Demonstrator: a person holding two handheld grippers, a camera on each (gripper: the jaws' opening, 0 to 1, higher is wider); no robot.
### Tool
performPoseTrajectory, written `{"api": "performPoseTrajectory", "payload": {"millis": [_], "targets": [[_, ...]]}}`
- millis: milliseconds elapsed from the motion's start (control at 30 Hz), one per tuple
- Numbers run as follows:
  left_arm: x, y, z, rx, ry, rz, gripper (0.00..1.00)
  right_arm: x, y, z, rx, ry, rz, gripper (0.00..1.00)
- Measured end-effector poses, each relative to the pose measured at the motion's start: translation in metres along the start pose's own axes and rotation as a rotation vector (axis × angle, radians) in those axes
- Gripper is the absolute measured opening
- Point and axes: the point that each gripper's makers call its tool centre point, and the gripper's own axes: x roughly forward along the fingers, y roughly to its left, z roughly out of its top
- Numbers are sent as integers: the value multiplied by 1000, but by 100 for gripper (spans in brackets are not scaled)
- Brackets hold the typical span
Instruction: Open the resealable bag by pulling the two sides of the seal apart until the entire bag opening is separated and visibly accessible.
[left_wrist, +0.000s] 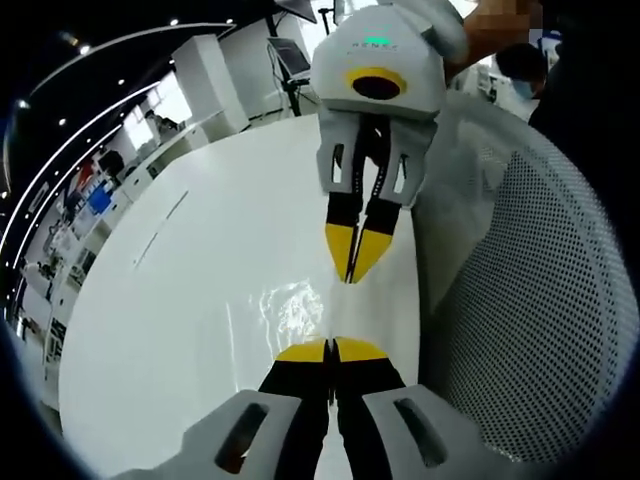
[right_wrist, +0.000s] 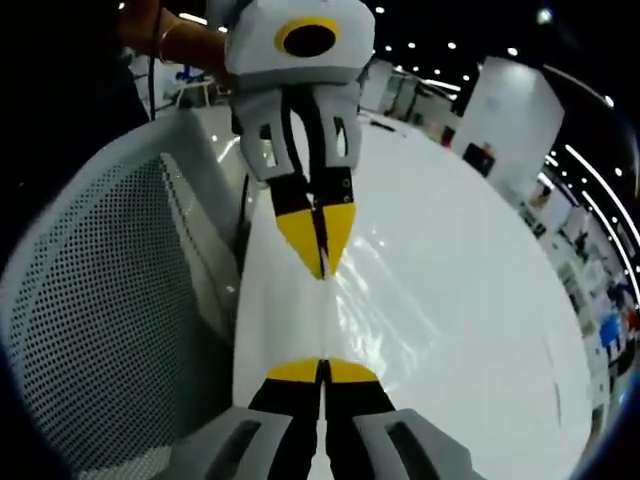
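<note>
One table (left_wrist: 200, 330): white and glossy. It spreads out ahead of both grippers and to the left of the left gripper's jaws. In the right gripper view it lies to the right (right_wrist: 470, 300).
Mesh chair (left_wrist: 540, 300): a white perforated shell, just to the right of the left gripper and to the left of the right gripper (right_wrist: 110, 300). It stands clear of the work.
Resealable bag (left_wrist: 290, 305): clear film, readable mainly by wrinkled glare. It is stretched in the gap between the two sets of tips. In the right gripper view it shows as a pale band (right_wrist: 285, 320) running straight ahead from the near tips to the far ones.
Right gripper (right_wrist: 322, 368): jaws closed, yellow tips together. By the look of it they pinch one side of the bag's mouth, though the film inside the tips is too clear to make out. In the left gripper view it points back at the camera (left_wrist: 352, 270).
Left gripper (left_wrist: 331, 348): jaws closed likewise, seemingly nipping the opposite side. In the right gripper view it faces the camera (right_wrist: 322, 262).
Key relation: the grippers stand nose to nose and near each other, with the bag directly ahead of each. Neither is nearer to it.
Long axis: the bag's span follows the line joining the tips, so the pull should probably run backward along each gripper's own jaws.
Progress: no open mouth can be seen, so I judge the seal not yet parted.
</note>
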Motion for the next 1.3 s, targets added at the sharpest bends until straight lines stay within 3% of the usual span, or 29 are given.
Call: {"api": "performPoseTrajectory", "payload": {"millis": [400, 533, 667, 800, 867, 1300], "targets": [[1, 2, -9, 9, 48, 23, 1, -5, 0, 4, -95, 31, -14, 0], [-7, -1, -10, -35, 60, -1, 13, -5, -1, 4, -110, 37, -18, 0], [-14, 4, -9, -67, 58, 25, 21, -4, 0, 4, -120, 39, -17, 0], [-17, 6, 4, -134, 9, 19, 20, -4, 2, 5, -131, 38, -13, 0], [-16, 5, 9, -121, 6, 9, 20, -3, 4, 6, -140, 36, -9, 0], [6, 9, 14, -157, 46, -13, 14, -3, 9, 5, -198, 56, -7, 0]]}}
